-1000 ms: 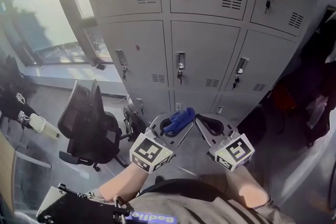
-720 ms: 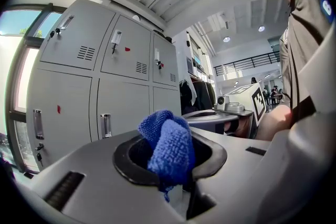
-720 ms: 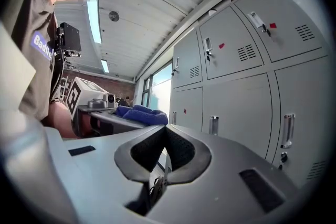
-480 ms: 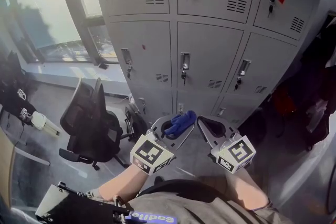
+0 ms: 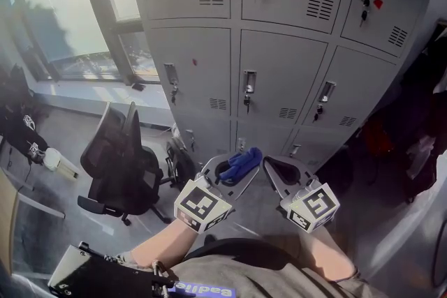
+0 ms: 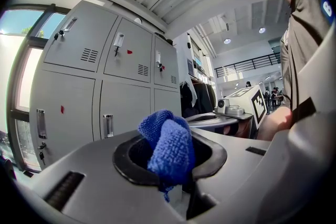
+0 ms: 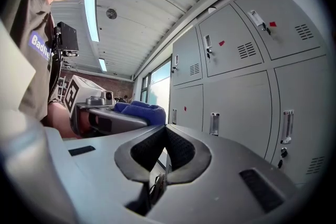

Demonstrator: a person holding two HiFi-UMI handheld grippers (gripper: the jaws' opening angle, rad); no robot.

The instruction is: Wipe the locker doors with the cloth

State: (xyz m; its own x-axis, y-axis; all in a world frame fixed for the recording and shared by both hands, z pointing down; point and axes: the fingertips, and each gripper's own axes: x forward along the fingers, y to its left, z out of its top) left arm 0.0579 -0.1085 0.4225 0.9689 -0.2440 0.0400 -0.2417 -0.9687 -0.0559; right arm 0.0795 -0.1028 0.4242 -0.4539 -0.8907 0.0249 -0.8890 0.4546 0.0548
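Note:
A bank of grey locker doors [image 5: 279, 73] fills the upper half of the head view, each door with a handle, a vent and some with keys. My left gripper [image 5: 236, 167] is shut on a bunched blue cloth [image 5: 241, 161], which sticks out between its pads [image 6: 169, 149]. It hovers below the lowest row of doors, apart from them. My right gripper [image 5: 276, 168] sits just to the right of it, jaws pressed together with nothing between them [image 7: 164, 150]. The lockers [image 7: 247, 86] rise ahead of it, and the blue cloth [image 7: 140, 109] shows at its left.
A black office chair [image 5: 119, 164] stands on the floor at the left, beside a tall window [image 5: 63, 17]. Dark coats or bags [image 5: 408, 143] hang at the right end of the lockers. A black case [image 5: 91, 276] lies near my feet.
The view has shifted slightly, with the lockers sliding right and down in the head view. Both grippers keep their places and their hold.

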